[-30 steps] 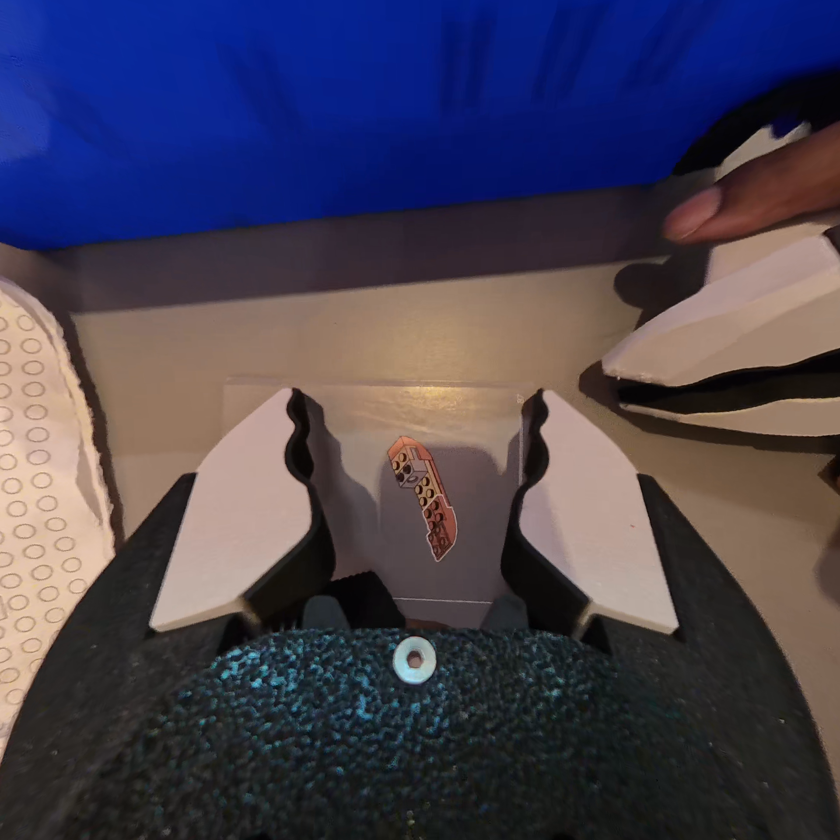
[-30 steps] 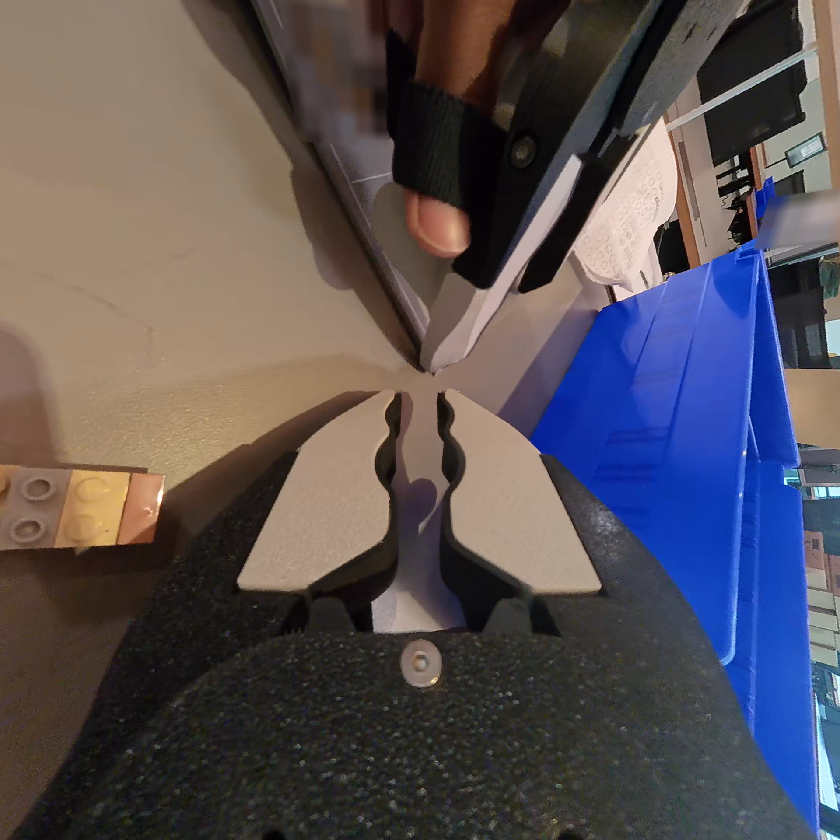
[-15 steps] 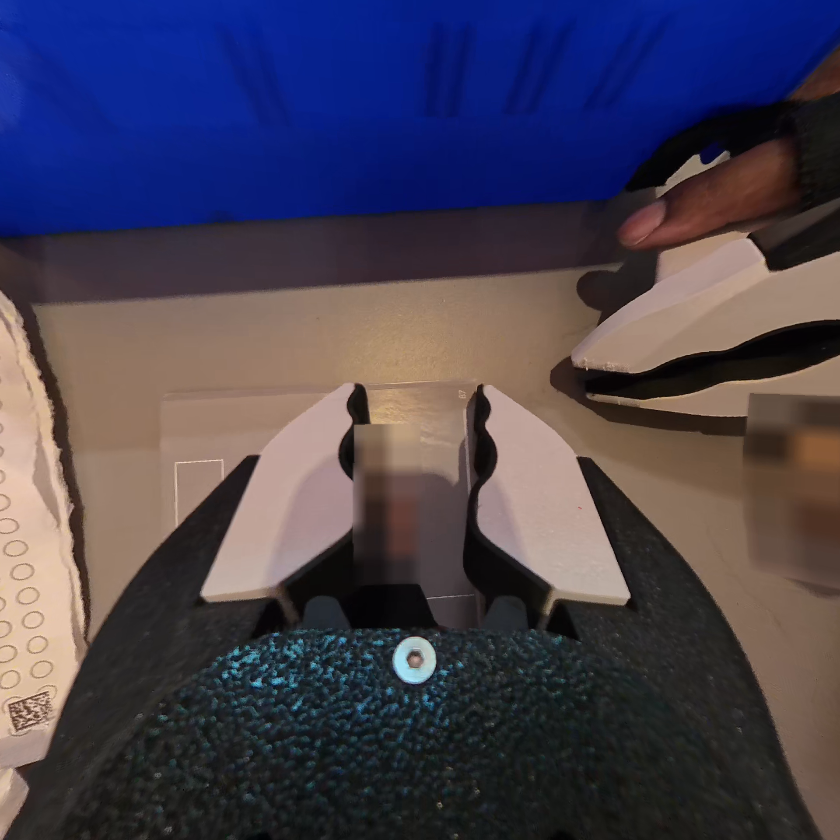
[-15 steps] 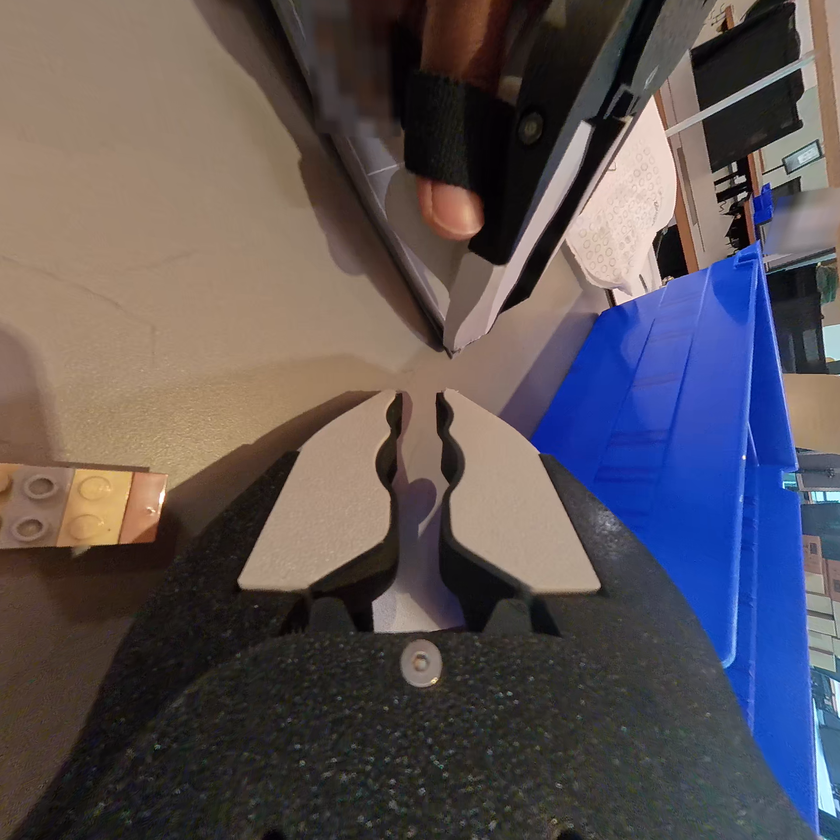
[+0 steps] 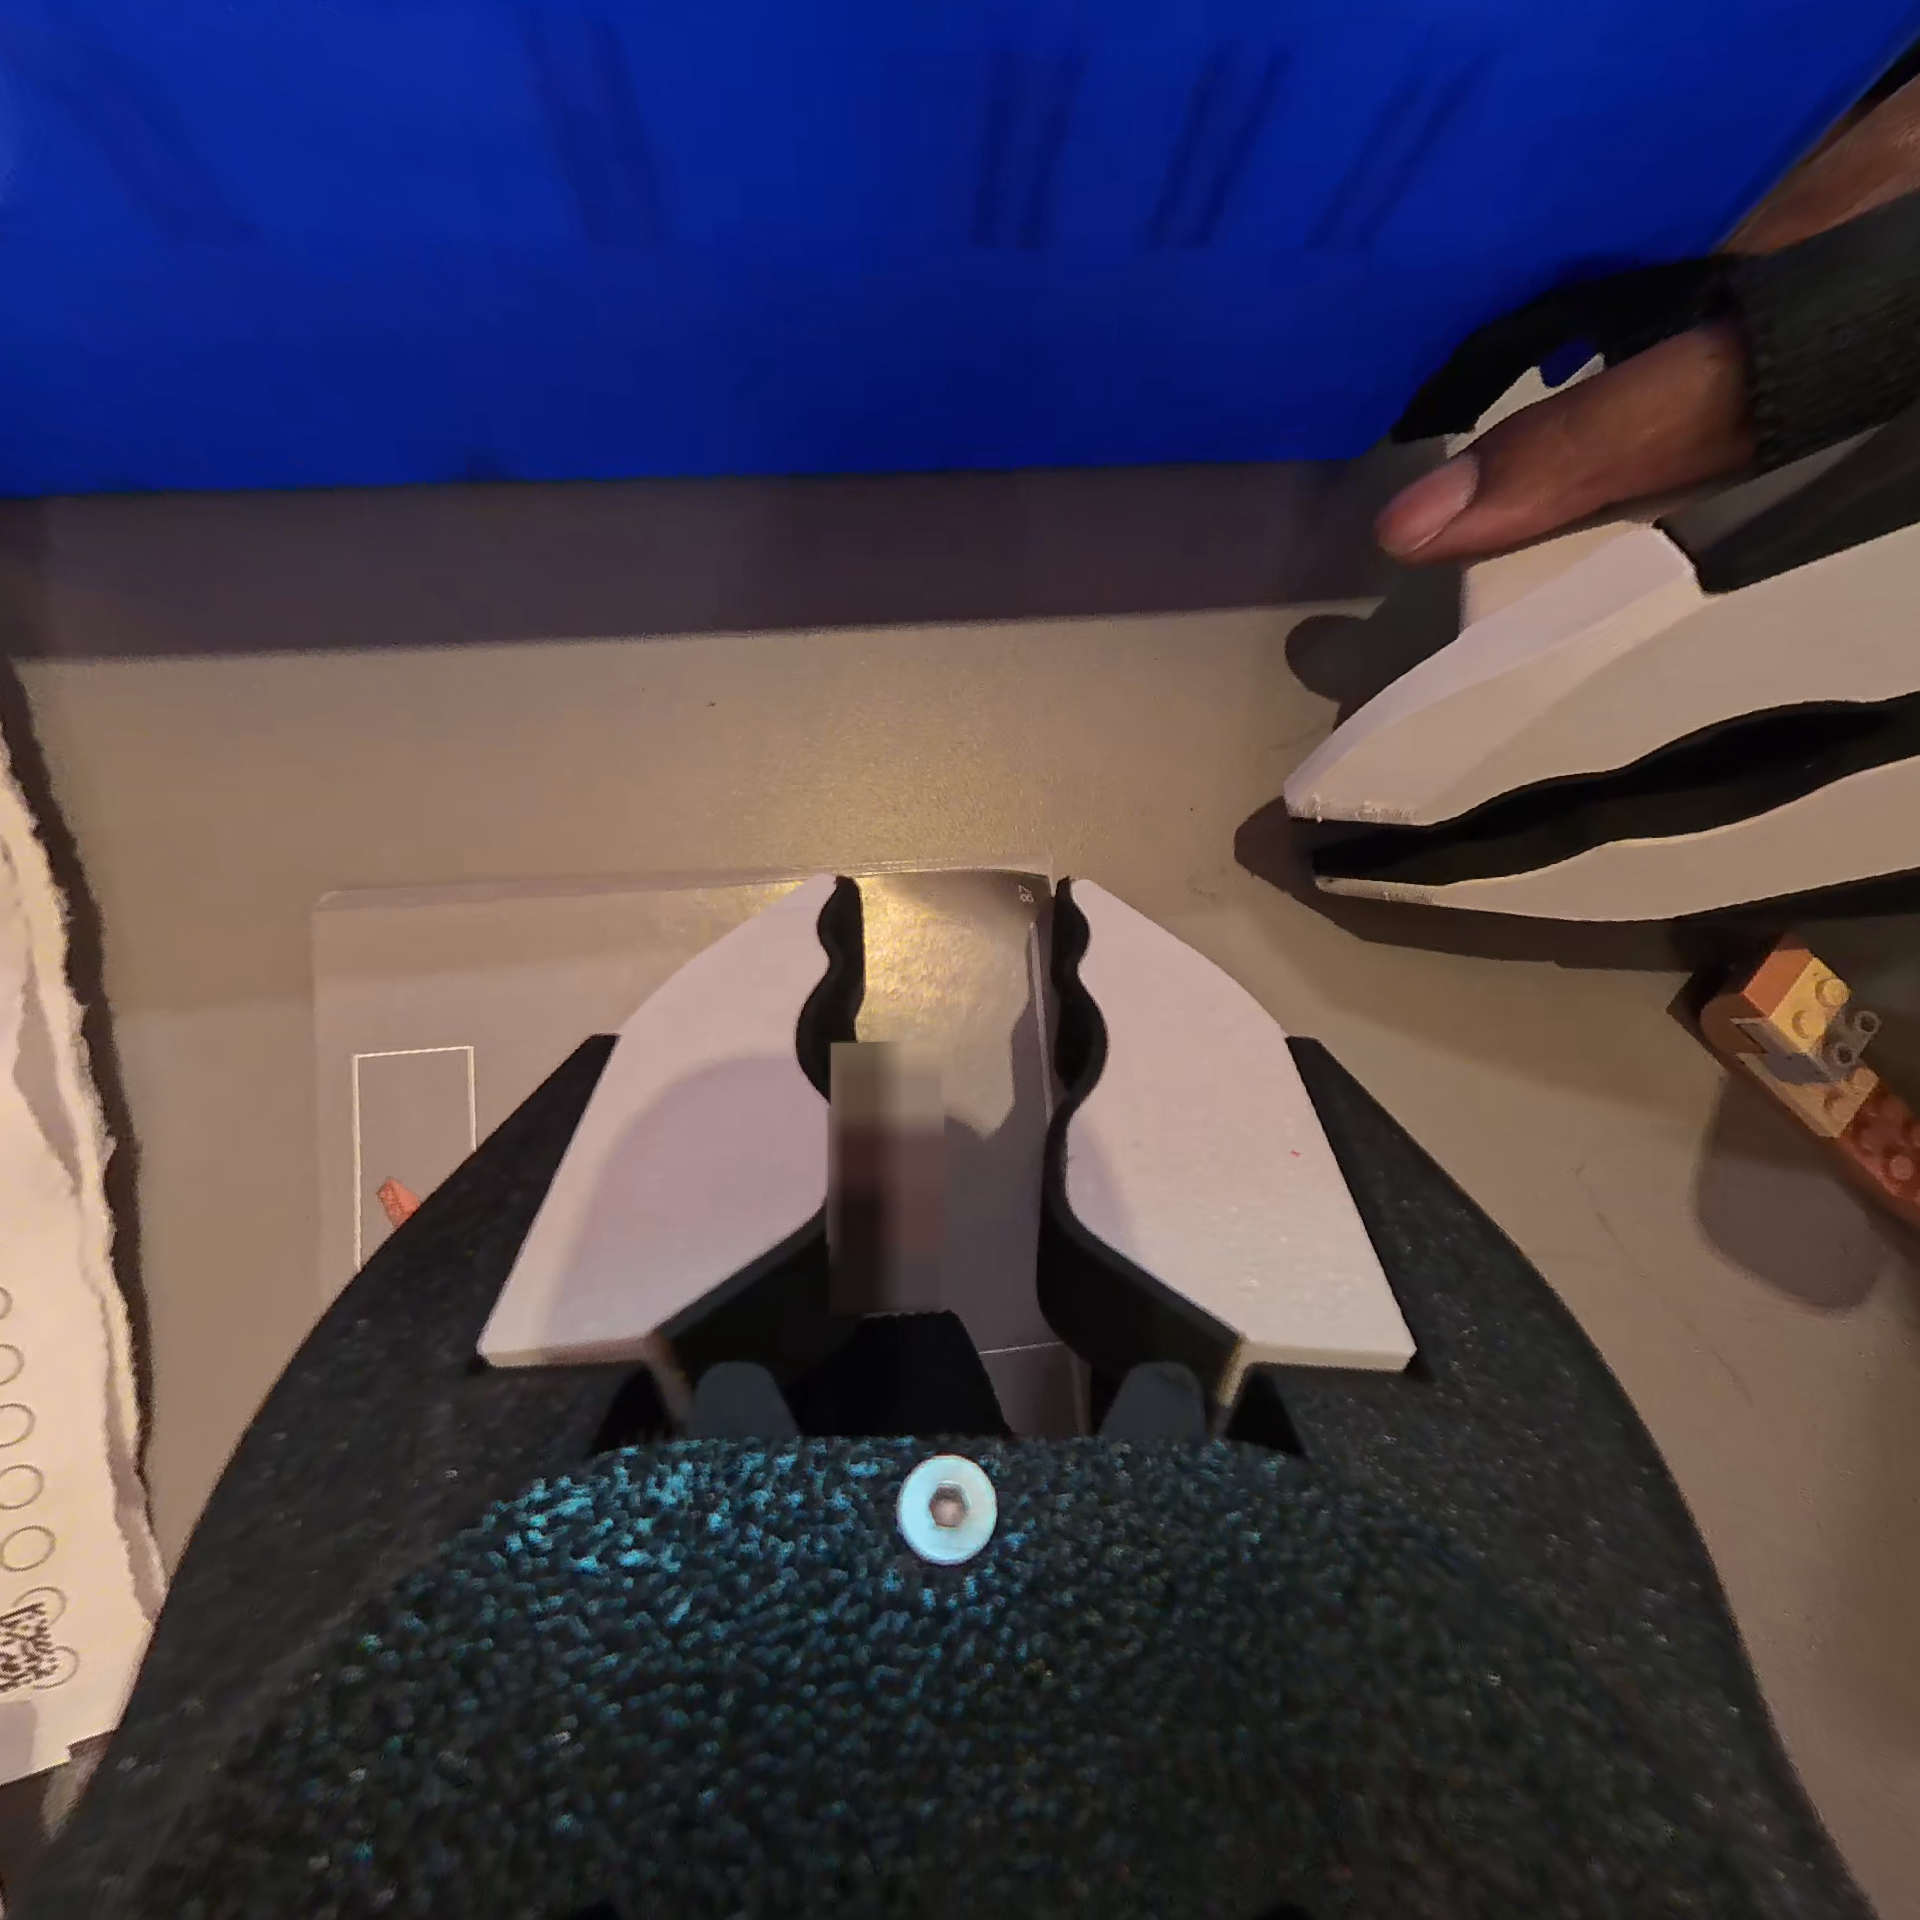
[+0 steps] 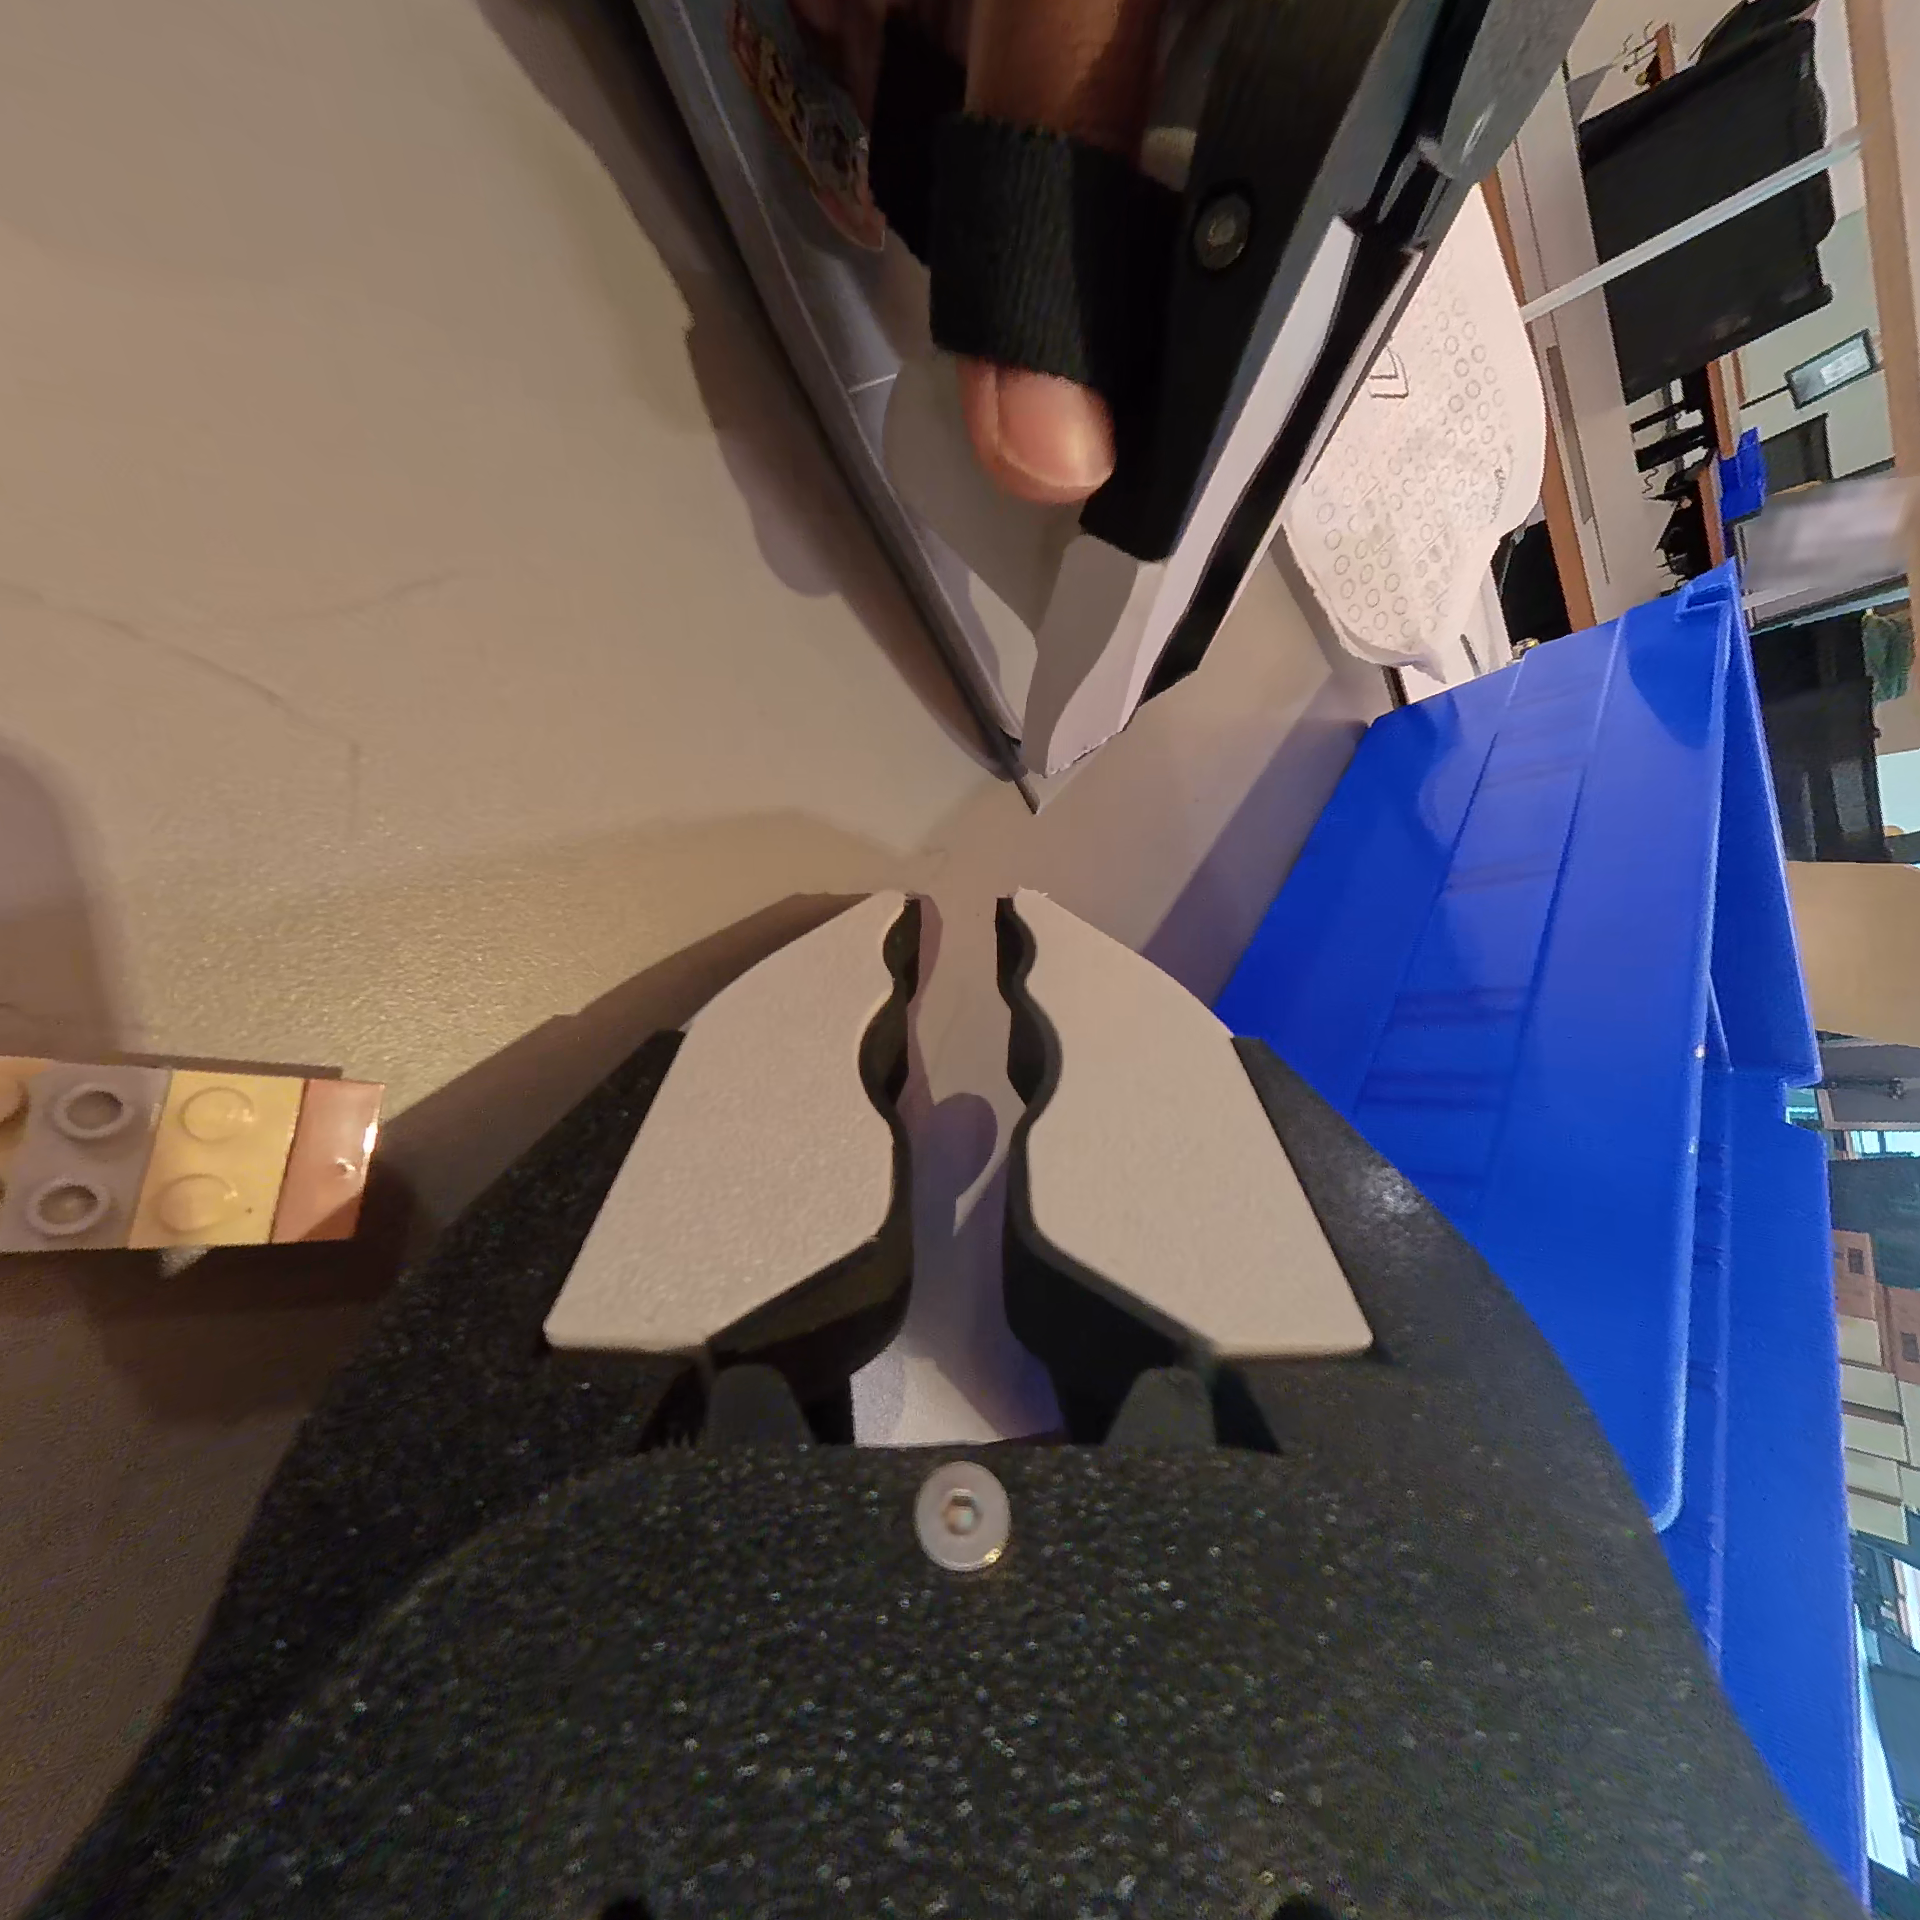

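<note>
Left wrist view: left tongs (image 5: 956, 904) are recorded narrowed since a second ago over grey booklet (image 5: 520, 956) at 12 o'clock, grip undeterminable; right tongs (image 5: 1304, 847), 2 o'clock, narrowly parted.

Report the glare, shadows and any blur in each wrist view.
Left wrist view: warm glare on the glossy sheet between the left gripper's fingers; a mosaic patch overlays it lower down; the right gripper casts a dark shadow. Right wrist view: soft shadows on the table, toy bricks slightly soft, wide-angle bending of the blue bin.
</note>
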`<state>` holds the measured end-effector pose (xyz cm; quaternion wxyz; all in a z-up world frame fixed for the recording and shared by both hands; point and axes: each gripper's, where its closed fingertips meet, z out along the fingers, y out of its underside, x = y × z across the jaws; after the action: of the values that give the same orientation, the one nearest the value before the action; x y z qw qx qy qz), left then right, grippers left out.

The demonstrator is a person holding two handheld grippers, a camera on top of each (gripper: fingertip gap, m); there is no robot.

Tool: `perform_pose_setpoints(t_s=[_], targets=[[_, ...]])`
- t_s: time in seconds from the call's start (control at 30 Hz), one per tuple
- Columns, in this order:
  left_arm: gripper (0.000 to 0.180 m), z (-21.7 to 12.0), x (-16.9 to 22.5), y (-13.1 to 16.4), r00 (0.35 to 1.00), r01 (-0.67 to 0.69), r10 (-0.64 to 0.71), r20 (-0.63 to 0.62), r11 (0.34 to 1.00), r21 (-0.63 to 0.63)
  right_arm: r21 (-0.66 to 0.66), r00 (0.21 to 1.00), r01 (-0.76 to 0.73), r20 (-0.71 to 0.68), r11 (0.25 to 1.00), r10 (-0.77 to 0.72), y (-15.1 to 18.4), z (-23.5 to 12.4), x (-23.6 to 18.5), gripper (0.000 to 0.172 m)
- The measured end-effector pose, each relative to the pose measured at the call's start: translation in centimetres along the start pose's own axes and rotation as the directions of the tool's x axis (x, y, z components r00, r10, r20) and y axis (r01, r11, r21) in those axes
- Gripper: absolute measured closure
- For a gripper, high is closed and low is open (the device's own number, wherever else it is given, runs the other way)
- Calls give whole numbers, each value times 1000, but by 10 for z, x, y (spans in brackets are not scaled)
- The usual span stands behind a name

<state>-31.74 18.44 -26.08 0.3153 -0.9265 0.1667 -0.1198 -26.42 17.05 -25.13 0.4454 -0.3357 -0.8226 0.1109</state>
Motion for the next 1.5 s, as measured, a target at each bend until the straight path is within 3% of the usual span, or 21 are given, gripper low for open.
perform_pose_setpoints(t_s=[0.97, 1.2, 1.33, 1.5], targets=[[178, -13, 3, -2, 997, 74, -73, -26, 997, 22, 1, 1000, -10, -11, 1000, 10, -1, 2, 3, 153], [179, -28, 7, -9, 987, 153, -144, -73, 979, 132, 40, 997, -77, -26, 996, 78, -12, 3, 8, 143], [179, -44, 8, -12, 976, 212, -194, -96, 948, 239, 133, 984, -157, -64, 978, 167, -34, 0, 23, 141], [180, -69, 13, -17, 976, 219, -204, -80, 896, 387, 243, 936, -350, 45, 905, 350, -65, 2, 29, 137]])
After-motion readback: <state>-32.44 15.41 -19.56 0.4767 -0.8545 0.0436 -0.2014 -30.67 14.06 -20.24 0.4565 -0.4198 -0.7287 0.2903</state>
